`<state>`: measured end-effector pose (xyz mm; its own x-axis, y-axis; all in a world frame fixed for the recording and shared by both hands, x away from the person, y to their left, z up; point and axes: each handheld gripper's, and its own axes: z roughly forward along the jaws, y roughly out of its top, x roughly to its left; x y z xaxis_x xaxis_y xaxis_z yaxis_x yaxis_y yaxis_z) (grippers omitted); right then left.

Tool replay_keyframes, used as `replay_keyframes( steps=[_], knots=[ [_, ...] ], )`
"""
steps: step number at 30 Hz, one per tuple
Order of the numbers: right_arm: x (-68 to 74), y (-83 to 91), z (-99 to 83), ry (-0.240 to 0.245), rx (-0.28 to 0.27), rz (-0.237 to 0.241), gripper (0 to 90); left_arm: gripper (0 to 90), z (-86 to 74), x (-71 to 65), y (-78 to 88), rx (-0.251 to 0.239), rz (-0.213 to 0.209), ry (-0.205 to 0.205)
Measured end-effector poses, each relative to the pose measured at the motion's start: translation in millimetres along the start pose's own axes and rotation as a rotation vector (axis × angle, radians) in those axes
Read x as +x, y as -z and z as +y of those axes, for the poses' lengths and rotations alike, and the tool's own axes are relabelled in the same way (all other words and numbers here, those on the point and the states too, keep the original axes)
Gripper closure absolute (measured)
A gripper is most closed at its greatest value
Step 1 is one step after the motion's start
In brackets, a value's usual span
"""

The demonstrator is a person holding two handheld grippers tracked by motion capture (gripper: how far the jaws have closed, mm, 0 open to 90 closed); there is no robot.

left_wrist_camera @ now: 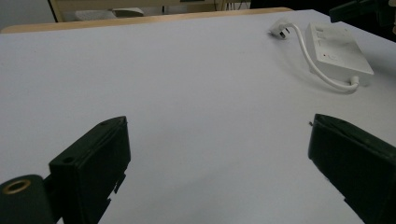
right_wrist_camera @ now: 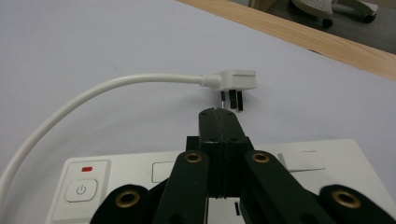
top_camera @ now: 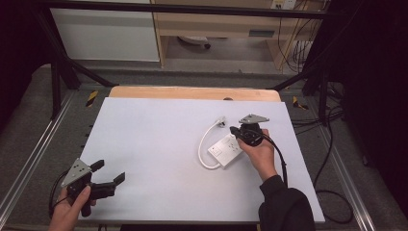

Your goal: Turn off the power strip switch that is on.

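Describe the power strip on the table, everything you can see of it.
The power strip is a flat white plastic block lying on the white table, right of centre. One end carries a power button with a small red mark above it. A white cord loops from it to a plug lying on the table, prongs showing. The right tool, shut, sits over its top.

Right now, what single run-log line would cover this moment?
left hand-held gripper: open, near table edge | right hand-held gripper: shut, empty, above power strip | plug: on table, unplugged
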<state>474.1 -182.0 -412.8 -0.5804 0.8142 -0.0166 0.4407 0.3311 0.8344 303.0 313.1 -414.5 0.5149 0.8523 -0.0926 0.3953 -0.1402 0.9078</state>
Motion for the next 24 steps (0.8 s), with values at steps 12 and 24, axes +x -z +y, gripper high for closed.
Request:
replay_keyframes(
  steps=[12, 24],
  knots=[
    [2.1, -4.6, -10.6, -0.012, 0.017, 0.004, 90.0, 5.6, 0.0, -0.1, -0.1, 0.001, 0.001, -0.002],
    [6.3, -10.1, -12.6, -0.013, 0.029, 0.014, 90.0, 5.6, 0.0, 0.0, 0.0, 0.0, 0.0, -0.001]
  ],
)
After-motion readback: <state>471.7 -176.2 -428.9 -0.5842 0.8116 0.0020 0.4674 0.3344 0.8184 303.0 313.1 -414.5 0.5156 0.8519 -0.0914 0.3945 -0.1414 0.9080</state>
